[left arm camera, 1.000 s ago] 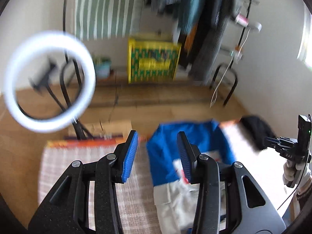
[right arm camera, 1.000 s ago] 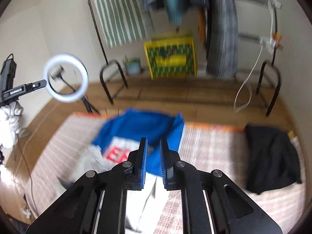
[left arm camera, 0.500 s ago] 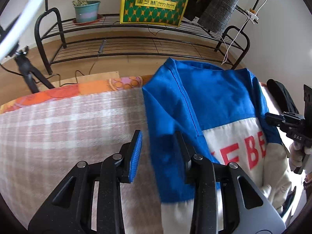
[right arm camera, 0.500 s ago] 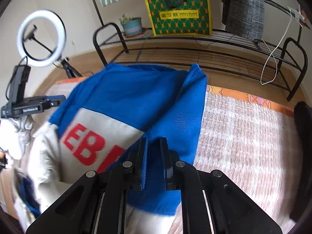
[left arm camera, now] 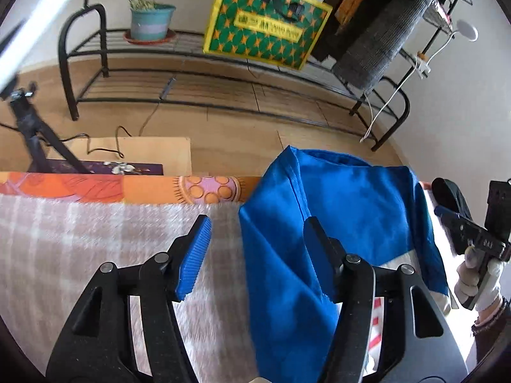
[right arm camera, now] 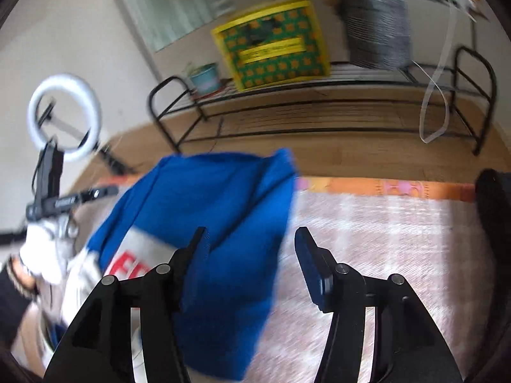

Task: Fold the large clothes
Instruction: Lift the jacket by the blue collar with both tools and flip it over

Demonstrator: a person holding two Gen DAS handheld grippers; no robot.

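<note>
Over the plaid blanket (left arm camera: 95,239) we now hold both grippers, left (left arm camera: 255,255) and right (right arm camera: 252,255), spread apart, having released the blue top (left arm camera: 335,210), fold laid

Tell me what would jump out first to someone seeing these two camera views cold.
The bright blue and white garment grabs the eye, spread over the pale plaid blanket with red letters showing on its white part. Both the left gripper and the right gripper hang open just above its blue fabric. Behind, a yellow and green patterned bag stands on a black metal rack against the wall.
</note>
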